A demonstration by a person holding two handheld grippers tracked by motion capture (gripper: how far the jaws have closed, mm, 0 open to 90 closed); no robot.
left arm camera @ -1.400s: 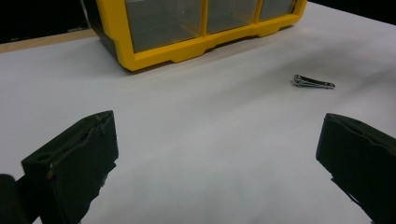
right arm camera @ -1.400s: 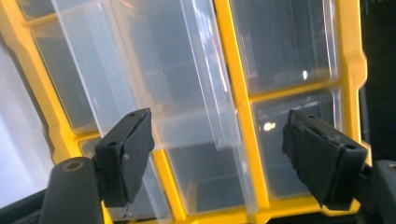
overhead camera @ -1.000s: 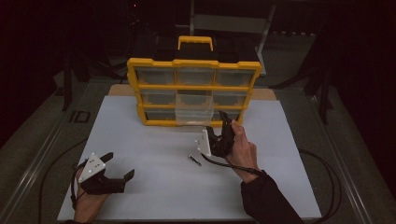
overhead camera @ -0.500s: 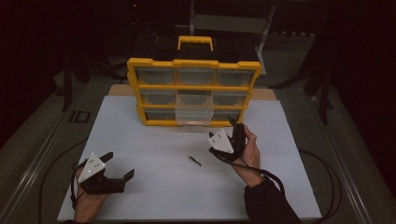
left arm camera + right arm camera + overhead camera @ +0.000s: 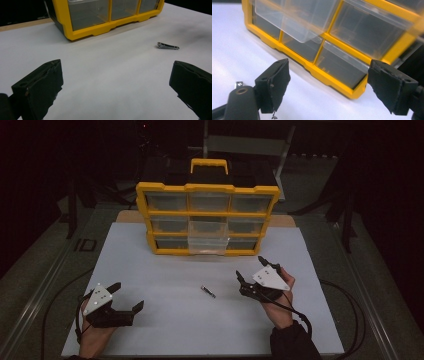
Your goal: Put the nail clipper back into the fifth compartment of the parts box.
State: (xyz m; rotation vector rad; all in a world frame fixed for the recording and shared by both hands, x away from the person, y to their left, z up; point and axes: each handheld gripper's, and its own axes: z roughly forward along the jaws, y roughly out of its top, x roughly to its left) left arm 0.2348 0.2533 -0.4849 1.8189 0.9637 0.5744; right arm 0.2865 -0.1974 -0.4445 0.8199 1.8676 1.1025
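Nail clipper (image 5: 208,291) lies loose on the white worktop (image 5: 165,270), mid-front, well clear of the yellow organizer (image 5: 207,217). Middle clear drawer (image 5: 207,241) stands pulled out, so looks like that's the destination. Right tool (image 5: 248,274) wide, nothing in it, just right of the clipper. Left tool (image 5: 127,296) wide too, empty, parked front-left. Done: drawer open. Left: grab clipper, drop it in, prob shut drawer.

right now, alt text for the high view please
Two hand-held grippers, left gripper and right gripper, hover open over a white table, a small metal nail clipper between them. Behind stands a yellow drawer organizer, its middle drawer pulled out.
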